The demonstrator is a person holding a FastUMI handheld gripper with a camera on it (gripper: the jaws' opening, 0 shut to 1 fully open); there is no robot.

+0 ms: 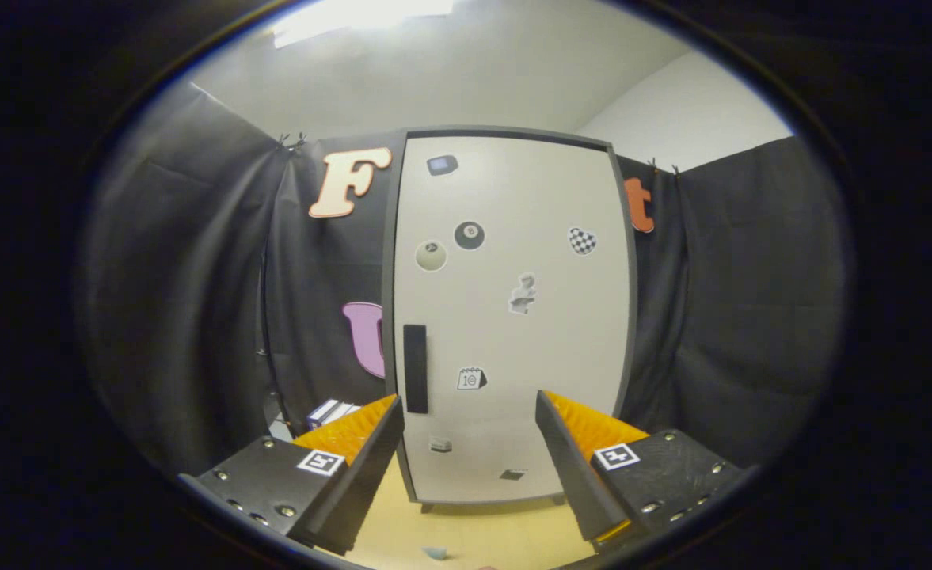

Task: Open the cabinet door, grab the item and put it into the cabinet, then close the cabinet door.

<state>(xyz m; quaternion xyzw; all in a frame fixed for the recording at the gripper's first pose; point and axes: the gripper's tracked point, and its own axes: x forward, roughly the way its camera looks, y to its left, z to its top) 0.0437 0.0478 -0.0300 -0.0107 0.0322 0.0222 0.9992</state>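
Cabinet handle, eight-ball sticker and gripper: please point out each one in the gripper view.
cabinet handle (415, 368): gripper view, middle of the dark vertical bar on the shut door.
eight-ball sticker (469, 235): gripper view, centre of the round disc.
gripper (469, 412): gripper view, midway between open fingertips.

The gripper view looks level and forward along the parted fingers (386, 416), facing the closed cabinet door (513, 317) squarely from near, table (466, 534) below.

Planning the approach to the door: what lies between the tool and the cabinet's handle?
Nothing: in the gripper view the open tool faces the shut cabinet; only bare tabletop leads toward its handle.
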